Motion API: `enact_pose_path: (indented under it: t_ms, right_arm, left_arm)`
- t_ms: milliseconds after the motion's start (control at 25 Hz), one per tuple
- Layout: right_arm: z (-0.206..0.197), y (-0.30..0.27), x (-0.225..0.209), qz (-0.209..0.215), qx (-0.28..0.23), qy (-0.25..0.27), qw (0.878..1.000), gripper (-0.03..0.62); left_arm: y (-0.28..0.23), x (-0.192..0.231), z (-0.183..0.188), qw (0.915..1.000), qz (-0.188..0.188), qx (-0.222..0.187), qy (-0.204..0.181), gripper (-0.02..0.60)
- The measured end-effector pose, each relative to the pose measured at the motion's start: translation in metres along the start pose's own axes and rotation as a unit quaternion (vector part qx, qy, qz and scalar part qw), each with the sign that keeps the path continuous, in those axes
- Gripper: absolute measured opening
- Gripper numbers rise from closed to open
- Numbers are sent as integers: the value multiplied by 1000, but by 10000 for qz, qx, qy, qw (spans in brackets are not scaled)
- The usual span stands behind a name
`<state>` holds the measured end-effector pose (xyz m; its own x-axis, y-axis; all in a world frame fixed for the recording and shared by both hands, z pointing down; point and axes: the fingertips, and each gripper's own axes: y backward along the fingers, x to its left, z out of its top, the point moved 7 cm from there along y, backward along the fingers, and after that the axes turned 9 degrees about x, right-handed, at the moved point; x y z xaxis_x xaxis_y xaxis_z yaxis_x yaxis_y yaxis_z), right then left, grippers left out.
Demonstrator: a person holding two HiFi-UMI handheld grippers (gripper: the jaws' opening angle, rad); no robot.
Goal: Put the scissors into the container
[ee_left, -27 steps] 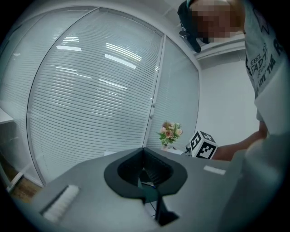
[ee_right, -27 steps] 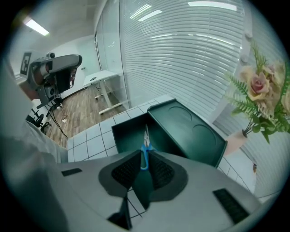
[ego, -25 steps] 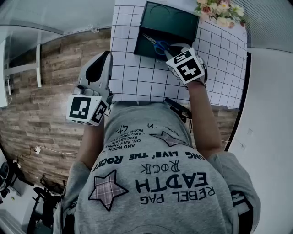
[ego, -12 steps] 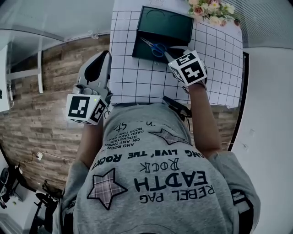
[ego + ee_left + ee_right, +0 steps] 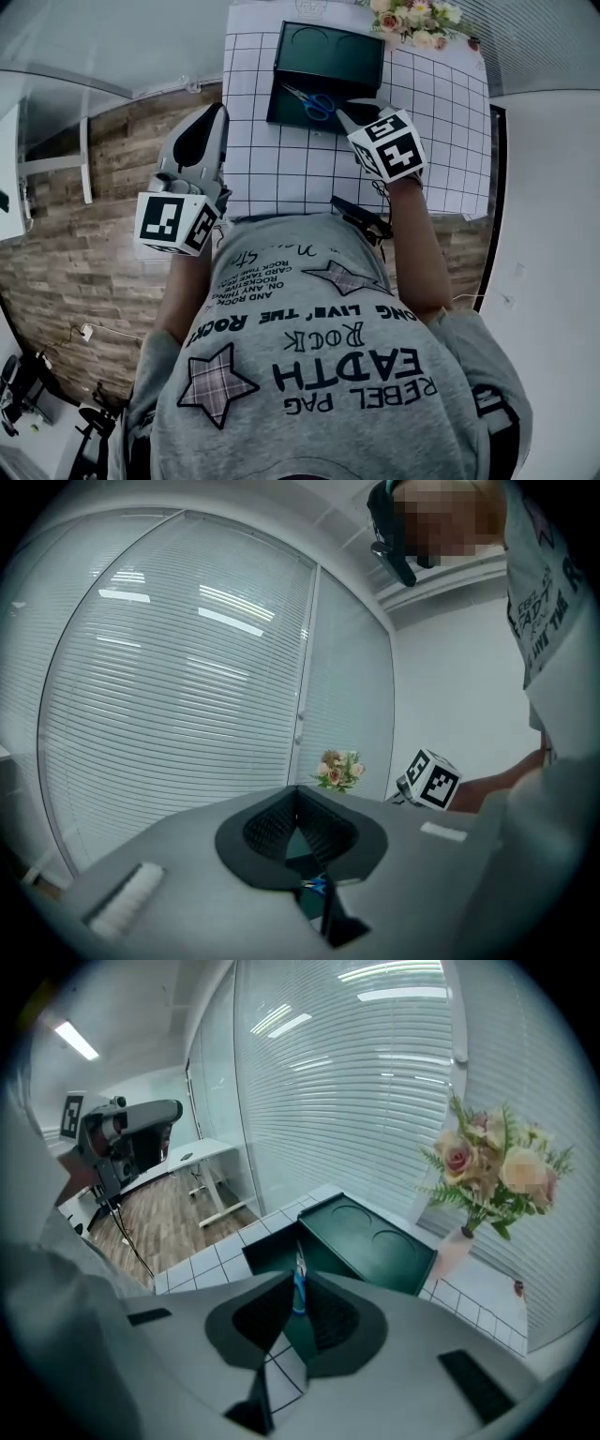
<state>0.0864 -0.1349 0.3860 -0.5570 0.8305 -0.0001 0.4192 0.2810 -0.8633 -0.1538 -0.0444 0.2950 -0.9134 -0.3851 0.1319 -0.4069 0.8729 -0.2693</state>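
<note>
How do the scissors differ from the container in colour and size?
The scissors have blue handles; the container is dark green. The scissors are small and thin; the container is much larger and holds them. Both are at the far end of the gridded table.

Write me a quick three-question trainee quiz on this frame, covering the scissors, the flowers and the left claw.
1. True or false: the scissors lie inside the container.
2. Pick one. The flowers stand: A, on the table beside the container; B, inside the container; C, on a shelf.
3. Short answer: what surface is below the left claw?

Key: 1 true. 2 A. 3 the wooden floor, just off the table's edge.
</note>
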Motion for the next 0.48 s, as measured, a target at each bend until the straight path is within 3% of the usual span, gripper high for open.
enact_pose_path:
  t_ms: [480]
  right_arm:
    - [-2, 29, 2, -102, -472, -184, 9987, 46]
  left_arm:
    - [3, -7, 13, 9997, -76, -133, -183, 11]
